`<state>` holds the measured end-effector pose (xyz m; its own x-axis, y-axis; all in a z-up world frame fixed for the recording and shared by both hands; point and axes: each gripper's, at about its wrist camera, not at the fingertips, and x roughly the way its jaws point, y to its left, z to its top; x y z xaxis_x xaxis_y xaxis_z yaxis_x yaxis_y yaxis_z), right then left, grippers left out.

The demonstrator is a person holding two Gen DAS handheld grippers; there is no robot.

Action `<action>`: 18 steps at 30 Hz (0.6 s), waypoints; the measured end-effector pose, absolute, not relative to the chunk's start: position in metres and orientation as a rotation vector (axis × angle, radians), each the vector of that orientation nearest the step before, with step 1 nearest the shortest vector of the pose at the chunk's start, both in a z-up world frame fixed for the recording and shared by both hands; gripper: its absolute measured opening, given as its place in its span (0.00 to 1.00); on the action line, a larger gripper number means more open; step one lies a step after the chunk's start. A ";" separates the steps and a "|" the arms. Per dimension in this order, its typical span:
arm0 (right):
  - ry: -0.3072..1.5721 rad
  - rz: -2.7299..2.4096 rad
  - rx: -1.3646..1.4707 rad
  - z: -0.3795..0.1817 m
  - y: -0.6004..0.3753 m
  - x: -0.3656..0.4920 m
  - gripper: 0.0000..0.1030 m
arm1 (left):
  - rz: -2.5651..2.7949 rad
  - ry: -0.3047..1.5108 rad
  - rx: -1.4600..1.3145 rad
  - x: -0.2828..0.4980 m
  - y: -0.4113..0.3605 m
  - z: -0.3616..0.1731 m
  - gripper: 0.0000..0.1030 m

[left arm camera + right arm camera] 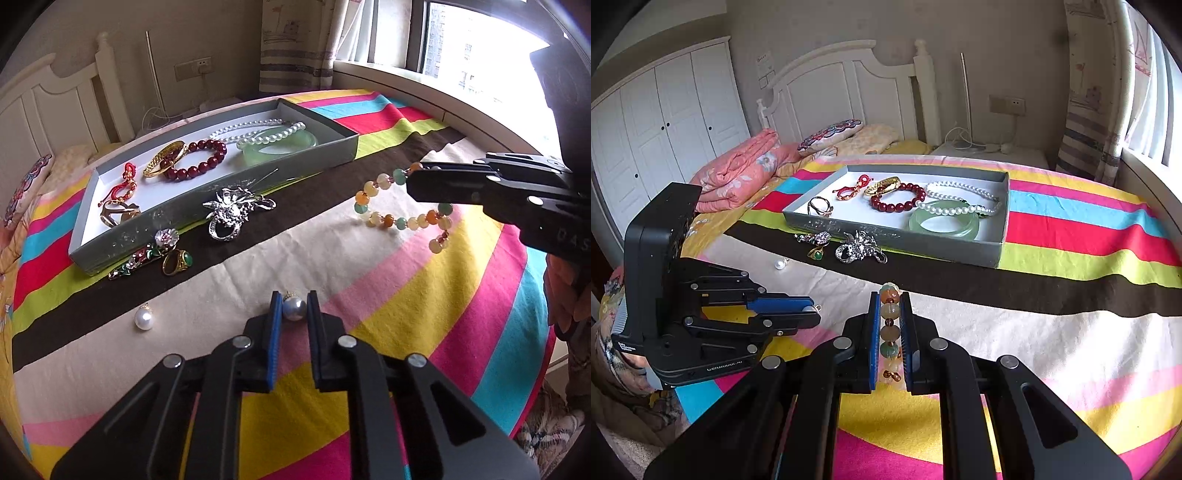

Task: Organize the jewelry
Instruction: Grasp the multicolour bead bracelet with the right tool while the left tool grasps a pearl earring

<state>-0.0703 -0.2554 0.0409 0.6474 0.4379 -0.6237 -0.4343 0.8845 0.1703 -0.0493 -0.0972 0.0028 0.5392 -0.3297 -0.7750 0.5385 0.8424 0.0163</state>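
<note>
Left claw (294, 308): clenched on a pearl pendant (294, 309), near side of the grey tray (207, 206).
Right claw (890, 325): clenched on my multicolour bead bracelet (890, 332), lifted, nearer than the tray.
Handling: pearl smooth, likely slippery; bracelet limp, best gripped across its beads.
Surface: soft striped bedspread (1089, 229).
Room: bedroom, white headboard (846, 85) beyond the tray.

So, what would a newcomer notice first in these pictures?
Probably the grey shallow box on the bright striped bedspread, holding a pale green jade bangle and dark red bead bracelet. Nearer, the right tool grips a multicoloured bead bracelet; the left tool grips a grey pearl pendant.
</note>
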 end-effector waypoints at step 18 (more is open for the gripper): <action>0.690 0.487 0.004 0.048 -0.253 -0.072 0.11 | -0.494 0.839 0.251 -0.052 -0.090 0.009 0.13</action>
<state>-0.0720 -0.2527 0.0482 0.6641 0.4325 -0.6099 -0.4301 0.8882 0.1615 -0.0517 -0.0900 0.0095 0.5643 -0.3183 -0.7617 0.5120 0.8587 0.0205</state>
